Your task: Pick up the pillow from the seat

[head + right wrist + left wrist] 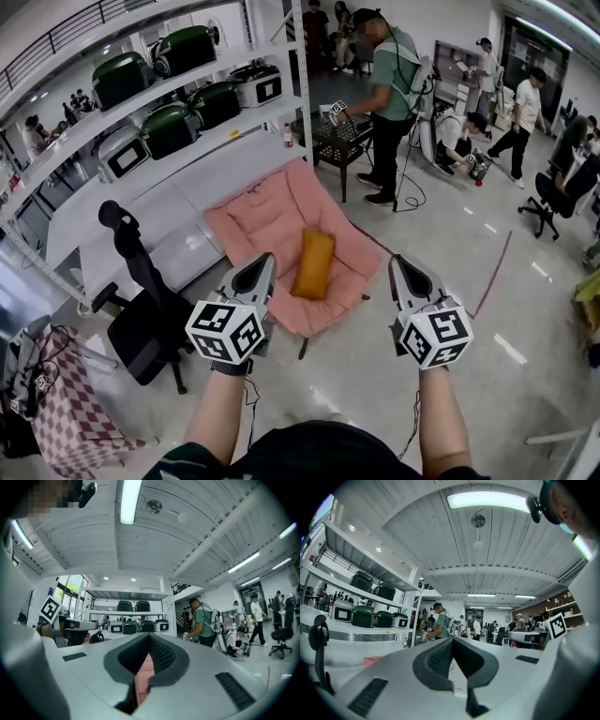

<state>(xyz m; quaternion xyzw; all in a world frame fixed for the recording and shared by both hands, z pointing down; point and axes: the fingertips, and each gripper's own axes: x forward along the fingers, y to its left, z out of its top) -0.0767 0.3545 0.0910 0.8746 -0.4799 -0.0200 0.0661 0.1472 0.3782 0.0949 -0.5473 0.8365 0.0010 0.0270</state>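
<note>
Two claws and one pillow, with nothing lifted yet.

Far left: an office chair and a shelf of green cookers. I take neither to be part of the job.

Left claw: held level in front of me. Its jaws are clenched tip to tip with nothing between them. Its own view looks out across the room and does not catch the pillow.

Centre: the pink seat stands on the floor. The orange pillow lies flat on it, lengthwise, a little towards the front edge. From the head view it sits between the two claw tips, clear of both and untouched.

Right claw: also level, clenched and empty. In its own view a strip of the pink seat shows through the slit low between the jaws, but no pillow.

Right background: a person in a green shirt works behind the seat, well apart from it.

Progress, as I judge it: only the approach is under way. Both claws face the seat and no part of the pick is done. What remains is to choose a claw, release its jaws, bring it down to the pillow, close on the soft cover and raise the pillow free of the seat. The fabric will likely bunch in the grip, so a bite near one end should hold it best.
</note>
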